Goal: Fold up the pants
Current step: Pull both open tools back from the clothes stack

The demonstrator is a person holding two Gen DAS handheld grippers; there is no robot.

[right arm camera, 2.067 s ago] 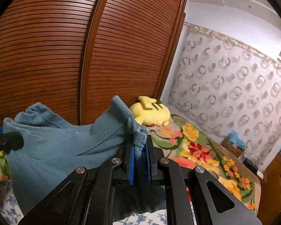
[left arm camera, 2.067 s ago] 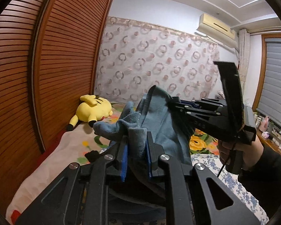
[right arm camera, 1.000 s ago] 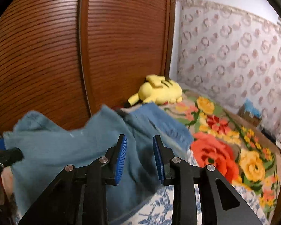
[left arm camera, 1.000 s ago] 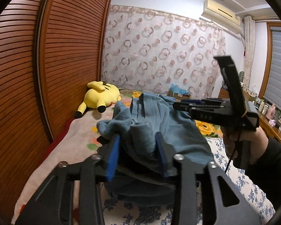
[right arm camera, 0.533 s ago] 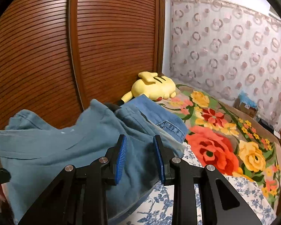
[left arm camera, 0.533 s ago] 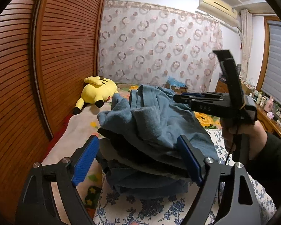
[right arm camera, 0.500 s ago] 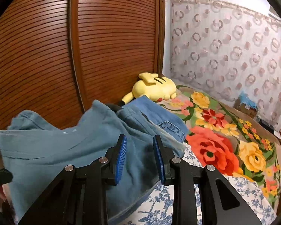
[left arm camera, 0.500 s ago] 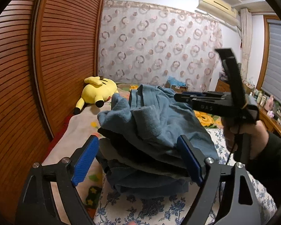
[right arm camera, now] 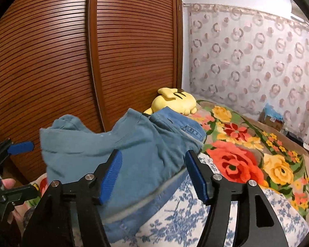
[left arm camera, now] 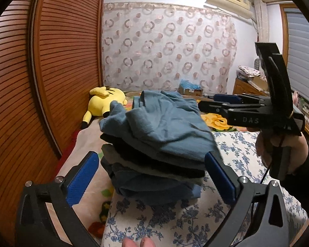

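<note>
The teal-blue pants (left arm camera: 160, 123) lie rumpled on top of a stack of folded clothes (left arm camera: 154, 183) on the bed. My left gripper (left arm camera: 151, 177) is just short of the stack, its jaws opening wide. Its blue pads (left arm camera: 82, 177) flank the pile without touching the cloth. In the right wrist view the pants (right arm camera: 134, 150) drape over the stack's far side. My right gripper (right arm camera: 153, 175) is also opening, with the pants' edge in front of its gap and no pad pressing on it. A hand holds the right gripper (left arm camera: 208, 101) beside the pile.
A yellow plush toy (left arm camera: 105, 103) lies by the slatted wooden wardrobe doors (left arm camera: 57, 72) on the left. A bright floral blanket (right arm camera: 247, 154) and a blue-flowered sheet (left arm camera: 175, 222) cover the bed. A cardboard box (left arm camera: 190, 88) and a dresser (left arm camera: 249, 86) stand by the curtain.
Both grippers let go of the pants and opened wide. The pants dropped and settled on the stack. Both grippers drew back from the cloth.
</note>
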